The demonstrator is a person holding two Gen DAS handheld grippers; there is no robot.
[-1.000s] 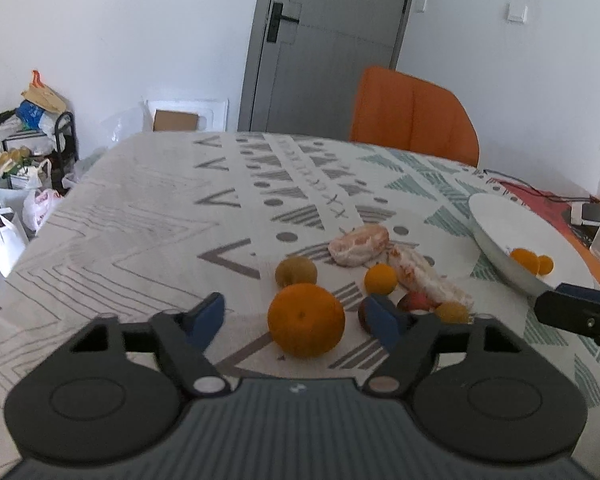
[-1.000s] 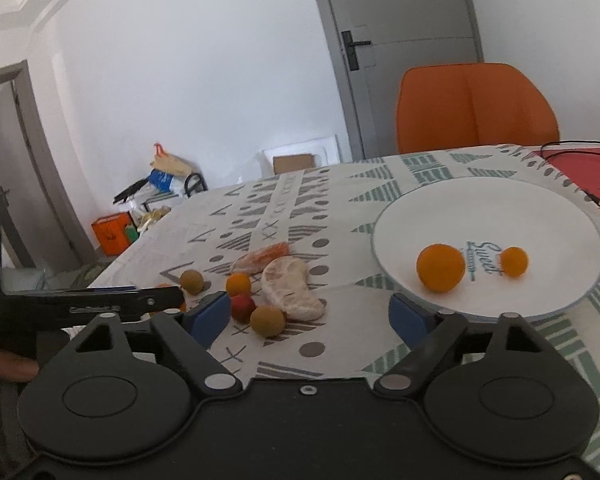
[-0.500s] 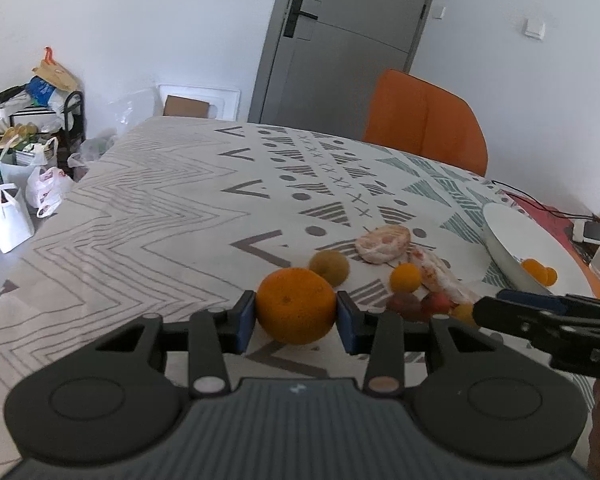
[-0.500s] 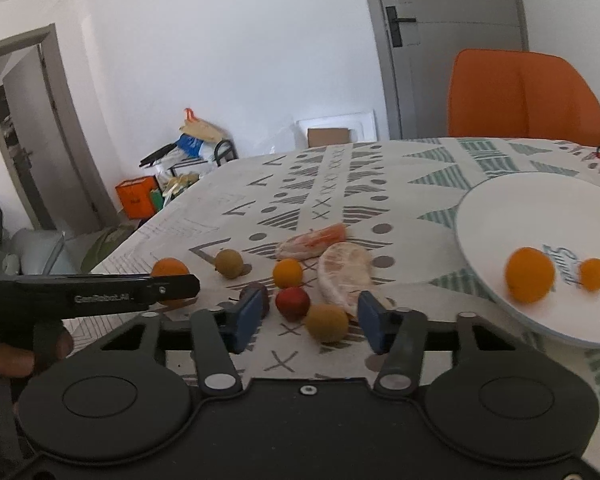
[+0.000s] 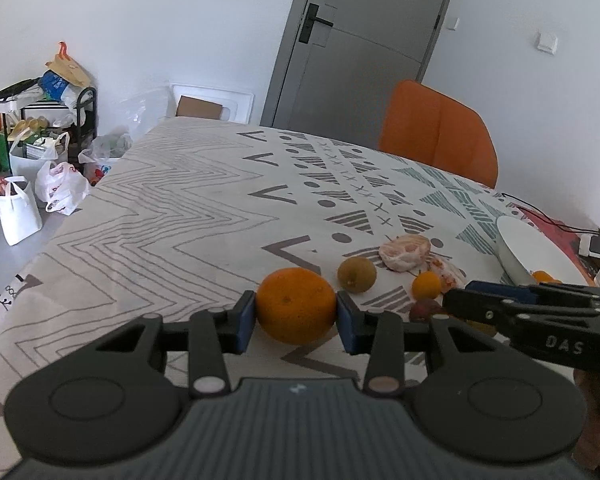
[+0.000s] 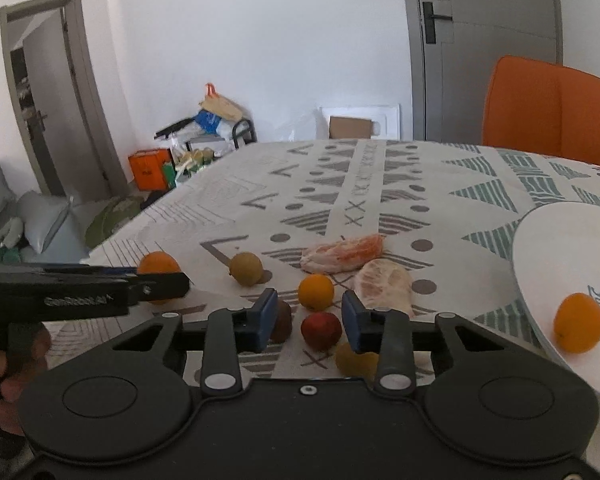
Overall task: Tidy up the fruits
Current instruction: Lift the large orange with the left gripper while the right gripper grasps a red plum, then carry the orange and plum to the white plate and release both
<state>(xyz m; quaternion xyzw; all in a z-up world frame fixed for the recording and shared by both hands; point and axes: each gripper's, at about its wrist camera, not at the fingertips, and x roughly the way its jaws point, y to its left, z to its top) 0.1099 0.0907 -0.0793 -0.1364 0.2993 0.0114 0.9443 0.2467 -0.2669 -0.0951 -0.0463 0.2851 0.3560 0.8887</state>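
Observation:
My left gripper is shut on a large orange, its blue pads pressing both sides just above the patterned tablecloth. My right gripper is closing around a small red fruit. A gap still shows at the left pad, with a dark fruit behind that pad. Close by lie a small orange, a brown round fruit, a yellow fruit and two peeled citrus pieces. The white plate at the right holds an orange.
An orange chair stands at the table's far side, with a grey door behind it. Bags and a cluttered rack sit on the floor to the left. A cable runs past the plate.
The left jaws closed onto the large orange. The right gripper swung left from the plate to the fruit cluster, and its jaws narrowed around the red fruit.

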